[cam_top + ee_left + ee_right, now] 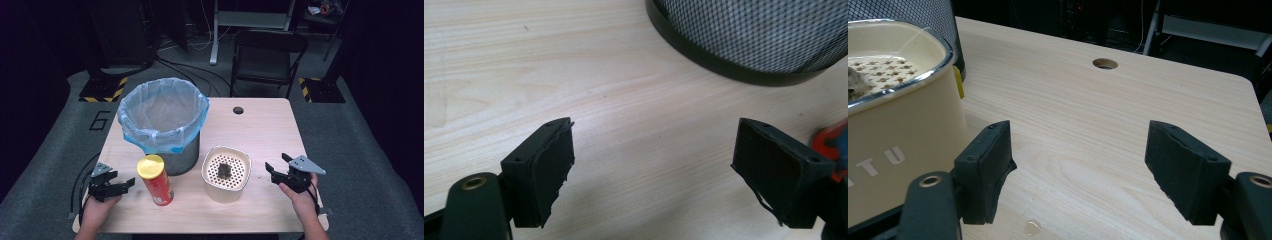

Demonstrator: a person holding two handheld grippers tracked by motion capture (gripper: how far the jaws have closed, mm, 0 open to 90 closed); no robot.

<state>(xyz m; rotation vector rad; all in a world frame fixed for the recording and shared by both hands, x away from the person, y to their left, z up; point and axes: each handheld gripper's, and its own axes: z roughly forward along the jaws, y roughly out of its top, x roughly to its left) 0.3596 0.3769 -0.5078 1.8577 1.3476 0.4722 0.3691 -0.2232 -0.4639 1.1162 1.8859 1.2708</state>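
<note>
Dark scrap (224,169) in cream perforated container (212,186); blue-lined mesh bin (181,161) beside

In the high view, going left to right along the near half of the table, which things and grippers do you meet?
left gripper → red chip can → cream perforated container → right gripper

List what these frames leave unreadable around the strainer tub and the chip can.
- Dark lump in the cream tub: too small in the high view, cut off in the right gripper view.
- Tub lettering: cropped.
- Red can: label too small; right jaw hides it in the left gripper view.
</note>
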